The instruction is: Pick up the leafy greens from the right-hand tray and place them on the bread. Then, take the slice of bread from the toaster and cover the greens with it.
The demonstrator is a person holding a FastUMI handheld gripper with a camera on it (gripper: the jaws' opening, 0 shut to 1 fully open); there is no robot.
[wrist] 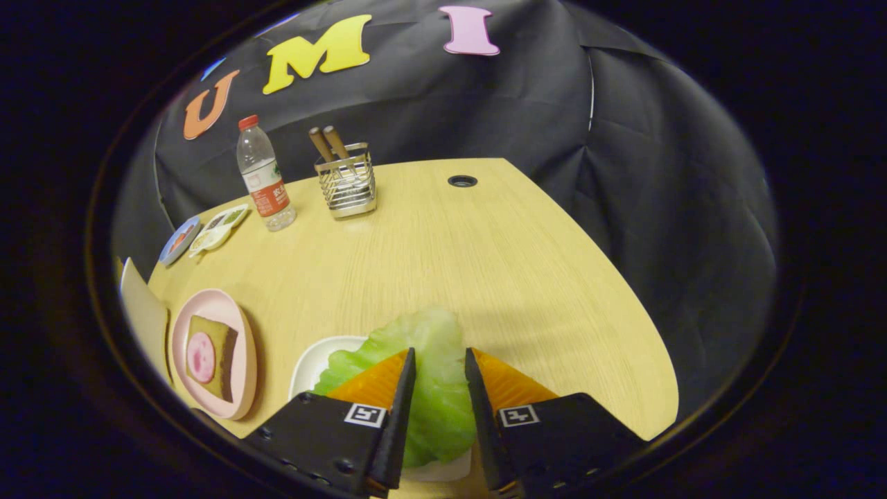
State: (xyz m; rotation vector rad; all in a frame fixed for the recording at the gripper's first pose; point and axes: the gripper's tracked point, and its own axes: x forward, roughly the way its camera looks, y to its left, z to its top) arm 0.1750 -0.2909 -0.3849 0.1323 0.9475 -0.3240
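Between the fingers of the gripper [440, 360], at the near edge of the tabletop [485, 263], lies the lettuce [433, 388], a pale green leaf. It runs up the gap between the two fingers and sticks out just past their tips. Both fingers flank the leaf closely, but whether they press on it cannot be told from this angle. The leaf sits over a white tray [312, 360], whose rim shows to the left of the left finger, with a bit more of it under the leaf between the fingers.

Left of the tray, near the left edge of the tabletop, is a pink plate [239, 326]. On it rests a slice of bread [220, 353] with a round pink slice of ham [201, 357] on top.

Toward the far left corner lie two small flat cards [208, 232]. Just beside them stands a bottle [263, 177] with a red cap. To its right, a wire holder [346, 184] holds two wooden sticks. Near the far edge, well apart from the holder, is a dark round hole [462, 181] in the tabletop.
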